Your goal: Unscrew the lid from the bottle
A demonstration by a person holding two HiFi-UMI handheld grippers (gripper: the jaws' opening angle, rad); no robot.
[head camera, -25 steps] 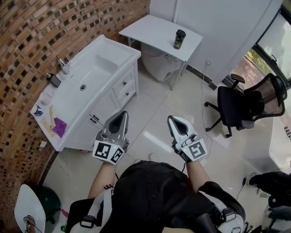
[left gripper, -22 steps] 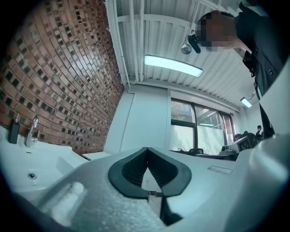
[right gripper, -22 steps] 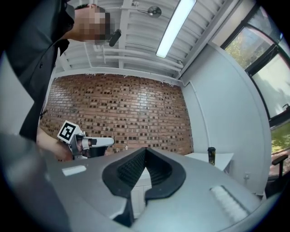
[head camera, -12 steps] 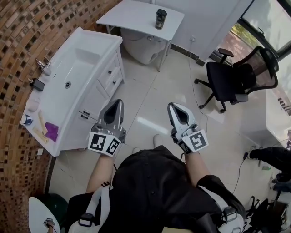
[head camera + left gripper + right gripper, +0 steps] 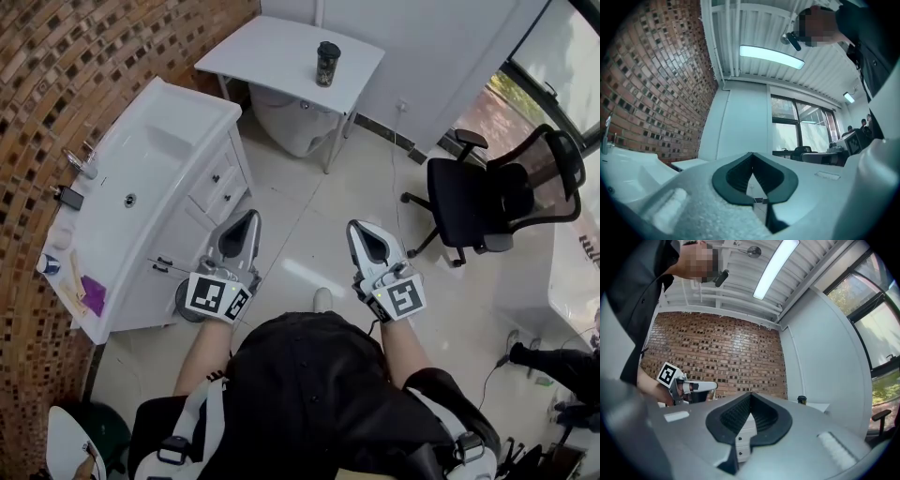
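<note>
Because the bottle stands far off on a white table by the back wall, well apart from both grippers, no unscrewing appears to have begun. The left gripper and right gripper are held out side by side over bare floor tiles. Each has its jaws pressed together with nothing between them.

The likely troubles, biggest first. The table looks light and thin-legged, so a hard push could shift it. The bottle is tall, narrow and free-standing. Jaws that arrive closed would probably knock it over rather than take hold. If only one gripper turns the dark lid while the other leaves the body unclamped, the whole bottle would likely spin or tip. The lid is small, so a grip placed off-centre may slip.

Around the person, a curved brick wall fills the left side. Against it stands a long white sink cabinet, close beside the left gripper. A black office chair sits to the right, clear of the straight path. A rounded white object is tucked under the table and may keep the feet back from the table. A thin cable trails across the tiles near the table leg and could catch a foot. A tap and a purple cloth rest on the sink top, out of the way.
</note>
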